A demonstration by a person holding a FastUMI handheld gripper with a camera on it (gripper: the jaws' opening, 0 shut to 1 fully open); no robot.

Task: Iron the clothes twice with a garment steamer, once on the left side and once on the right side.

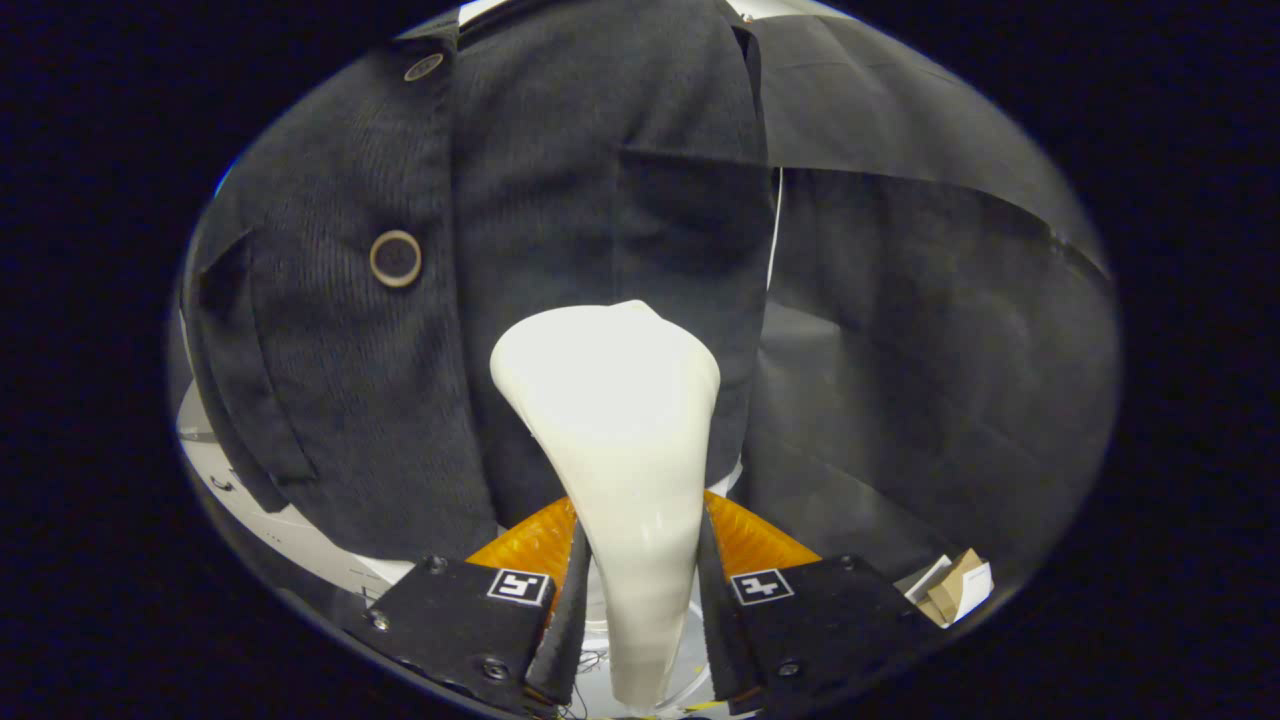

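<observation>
Between fingers [575, 590]: steamer [615, 420] clamped, head against dark garment [560, 200].

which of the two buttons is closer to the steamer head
The lower button, left of the steamer head; the other button sits higher, near the collar.

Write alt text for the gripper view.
The gripper is shut on a white garment steamer, whose wide head meets a dark ribbed jacket hanging just ahead. A round button sits to the left of the head.
</observation>
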